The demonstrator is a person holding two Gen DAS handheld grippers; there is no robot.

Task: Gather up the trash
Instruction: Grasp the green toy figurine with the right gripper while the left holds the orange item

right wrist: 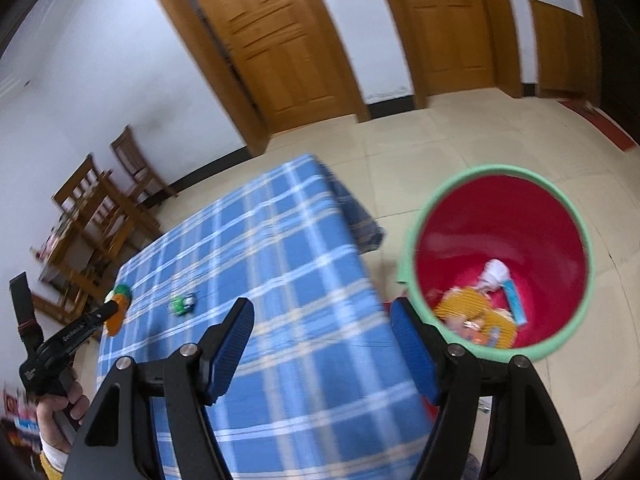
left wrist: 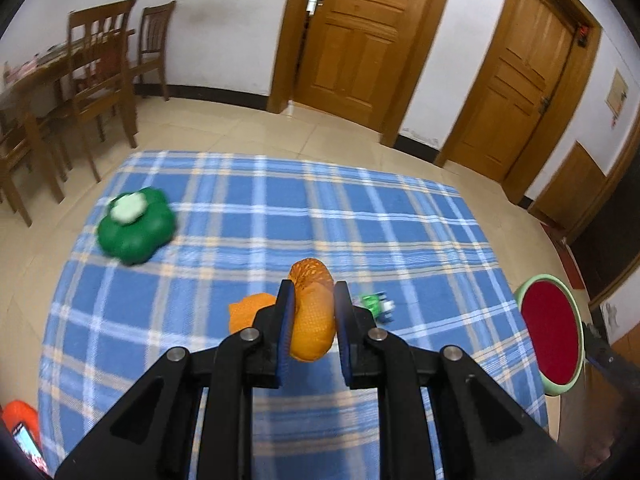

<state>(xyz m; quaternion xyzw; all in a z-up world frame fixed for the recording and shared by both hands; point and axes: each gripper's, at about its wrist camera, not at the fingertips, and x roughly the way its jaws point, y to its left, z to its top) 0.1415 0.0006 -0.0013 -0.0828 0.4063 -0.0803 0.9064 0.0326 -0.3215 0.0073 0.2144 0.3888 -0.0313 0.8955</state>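
Left claw [left wrist: 314, 312]: closed tight on orange mesh net [left wrist: 312, 320], pads pressing both sides. Right claw [right wrist: 322, 344]: jaws wide apart, nothing between them.

Orange mesh net: soft, bunched, fine netting texture, rounded fold sticking up beyond the fingertips, lower end hanging below the pads, raised above the tabletop [left wrist: 420, 248].

Second orange scrap [left wrist: 250, 310]: on the blue checked cloth, just left of the left claw. Small green-and-white crumpled wrapper [left wrist: 378, 304]: on the cloth, just right of the left claw. Green flower-shaped item [left wrist: 136, 226] with white centre: far left part of the tabletop, well apart from both.

Bin [right wrist: 576, 220]: red inside, pale green rim, on the floor beside the tabletop's right edge, yellow and white trash at the bottom. Near rim partly hidden behind the right claw's right finger.

Wooden chairs [left wrist: 102, 72] and doors [left wrist: 360, 36]: along the far wall.
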